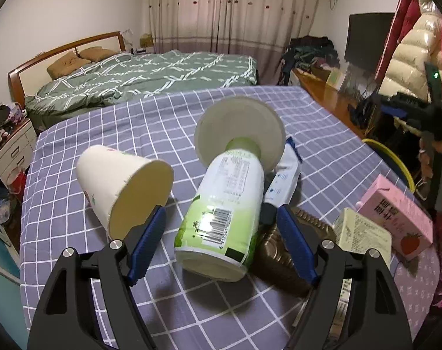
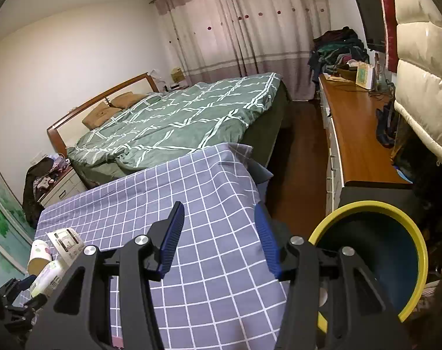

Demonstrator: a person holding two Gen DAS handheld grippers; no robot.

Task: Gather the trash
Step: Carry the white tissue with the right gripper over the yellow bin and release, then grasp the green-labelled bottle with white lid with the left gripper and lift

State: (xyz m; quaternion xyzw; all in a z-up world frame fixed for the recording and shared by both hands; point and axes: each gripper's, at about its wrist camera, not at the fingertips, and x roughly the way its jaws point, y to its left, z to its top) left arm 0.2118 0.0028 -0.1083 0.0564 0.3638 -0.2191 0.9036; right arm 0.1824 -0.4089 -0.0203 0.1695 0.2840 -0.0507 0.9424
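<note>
In the left wrist view a green-and-white plastic bottle (image 1: 221,218) lies on the purple checked tablecloth (image 1: 104,134), its base toward me. My left gripper (image 1: 221,227) is open, one blue finger on each side of the bottle, not touching it. A white paper cup (image 1: 121,189) lies on its side to the left. A white paper bowl (image 1: 238,128), a white-and-blue wrapper (image 1: 282,180), a brown foil tray (image 1: 282,250), a pale carton (image 1: 363,233) and a pink carton (image 1: 395,213) lie around. My right gripper (image 2: 218,233) is open and empty above the cloth, next to the yellow-rimmed bin (image 2: 381,250).
The bin's yellow rim (image 1: 395,160) shows past the table's right edge. A bed with a green quilt (image 2: 177,122) stands behind the table. A wooden dresser (image 2: 355,134) runs along the right wall. The bottle (image 2: 46,277) and cup (image 2: 40,253) show at the right wrist view's left.
</note>
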